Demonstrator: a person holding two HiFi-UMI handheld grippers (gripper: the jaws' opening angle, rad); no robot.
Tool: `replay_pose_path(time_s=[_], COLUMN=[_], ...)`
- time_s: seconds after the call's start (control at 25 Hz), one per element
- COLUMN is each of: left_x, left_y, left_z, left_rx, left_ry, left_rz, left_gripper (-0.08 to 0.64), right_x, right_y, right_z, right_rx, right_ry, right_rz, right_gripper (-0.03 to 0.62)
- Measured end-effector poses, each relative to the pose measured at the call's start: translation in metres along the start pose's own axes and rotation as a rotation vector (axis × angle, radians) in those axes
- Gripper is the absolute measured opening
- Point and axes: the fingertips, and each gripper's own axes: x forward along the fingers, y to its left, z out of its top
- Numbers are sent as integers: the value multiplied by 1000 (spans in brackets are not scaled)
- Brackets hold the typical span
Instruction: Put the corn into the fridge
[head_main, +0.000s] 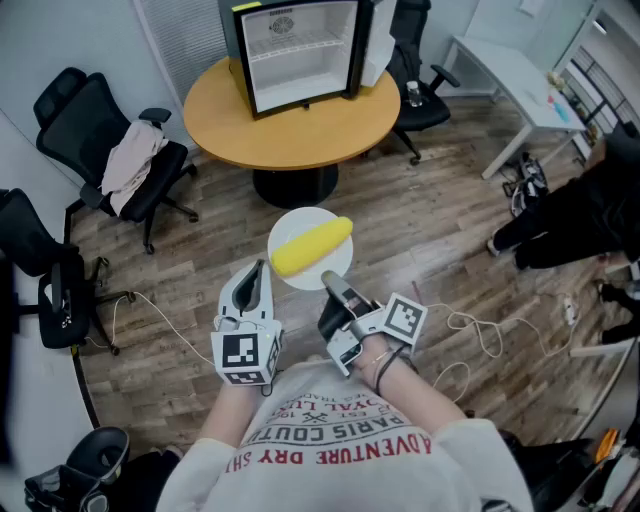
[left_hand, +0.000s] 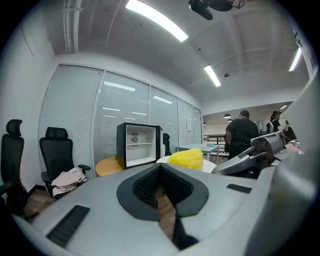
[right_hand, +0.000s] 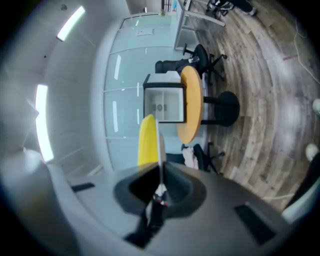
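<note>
A yellow corn cob lies on a white plate. My right gripper is shut on the plate's near rim and holds it level in the air above the wood floor. In the right gripper view the plate runs edge-on out of the jaws, with the corn on its left. My left gripper hangs beside the plate's left edge, shut and holding nothing. The black mini fridge stands ahead on the round wooden table, its door open and its white inside showing.
Black office chairs stand to the left, one draped with a pale garment. Another chair and a white desk are at the back right. A person in black sits at the right. Cables trail over the floor.
</note>
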Motion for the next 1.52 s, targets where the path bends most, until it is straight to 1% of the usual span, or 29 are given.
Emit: replay_pose_path(time_s=[0.44, 0.56, 0.72, 0.88, 1.0, 1.16, 1.28, 1.52], left_x=[9, 14, 24, 46, 70, 107, 142, 220], left_y=[-3, -1, -2, -5, -11, -22, -33, -58], left_z=[-4, -4, -6, -8, -5, -3, 3, 21], left_rx=[0, 1, 3, 7, 11, 19, 15, -16], left_ry=[8, 12, 26, 34, 32, 33, 36, 12], left_rz=[-15, -22, -29, -26, -7, 36, 74, 165], left_gripper=[25, 25, 25, 25, 25, 25, 25, 25], right_x=[1, 4, 8, 17, 26, 42, 53, 73], right_y=[0, 0, -2, -6, -8, -8, -3, 8], right_z=[13, 18, 29, 50, 74, 115, 156, 242], right_rx=[-20, -33, -23, -16, -16, -18, -21, -60], right_ry=[-28, -36, -45, -36, -15, 25, 59, 153], right_rz=[-4, -17, -24, -28, -26, -12, -13, -23], right_gripper=[38, 38, 38, 38, 38, 38, 38, 38])
